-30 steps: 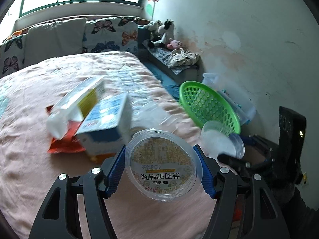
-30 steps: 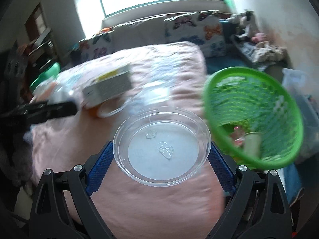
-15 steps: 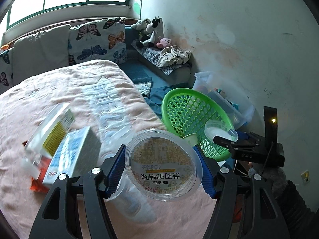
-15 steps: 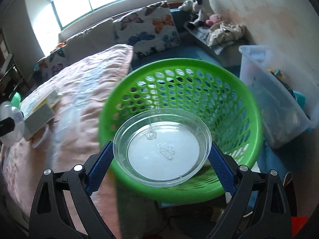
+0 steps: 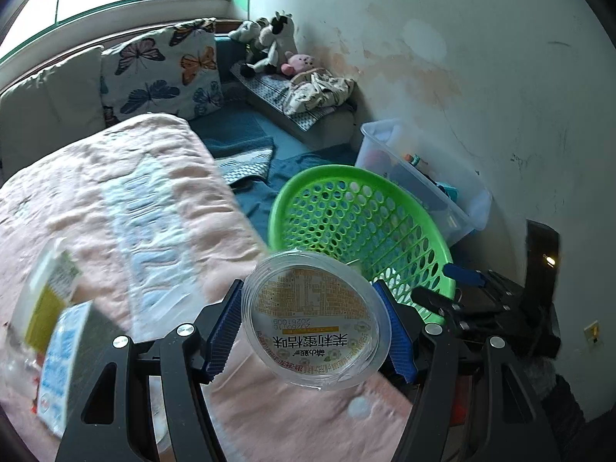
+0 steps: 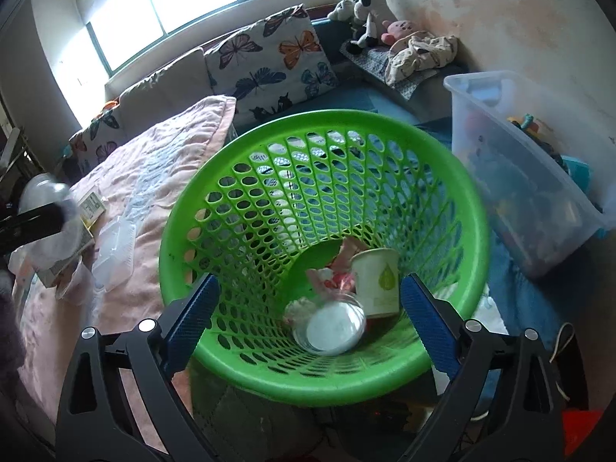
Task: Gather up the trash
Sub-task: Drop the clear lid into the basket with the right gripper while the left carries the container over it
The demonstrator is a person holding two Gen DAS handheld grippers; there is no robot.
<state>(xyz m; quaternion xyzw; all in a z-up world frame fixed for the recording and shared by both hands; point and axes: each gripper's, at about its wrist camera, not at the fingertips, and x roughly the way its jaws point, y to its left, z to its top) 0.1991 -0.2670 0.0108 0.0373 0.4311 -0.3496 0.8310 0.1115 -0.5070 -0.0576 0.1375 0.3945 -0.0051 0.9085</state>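
Note:
My left gripper [image 5: 313,325] is shut on a clear round plastic tub [image 5: 315,319] with a yellow printed label, held above the edge of the pink bed, just left of the green basket [image 5: 427,231]. My right gripper [image 6: 308,315] is open and empty over the green basket's [image 6: 184,208] mouth. A clear plastic lid [image 6: 332,325] lies in the basket's bottom beside a paper cup [image 6: 379,281] and wrappers. The right gripper [image 5: 458,283] also shows in the left wrist view at the basket's right rim.
On the pink bed [image 5: 115,208] lie a blue-and-white carton [image 5: 61,362], a yellow-and-white box [image 5: 46,288] and a clear clamshell container [image 6: 113,254]. A clear storage bin [image 6: 519,177] stands right of the basket by the wall. Butterfly cushions [image 6: 269,61] sit behind.
My right gripper opened and the clear lid dropped into the basket. My left gripper carried the tub to the right, closer to the basket.

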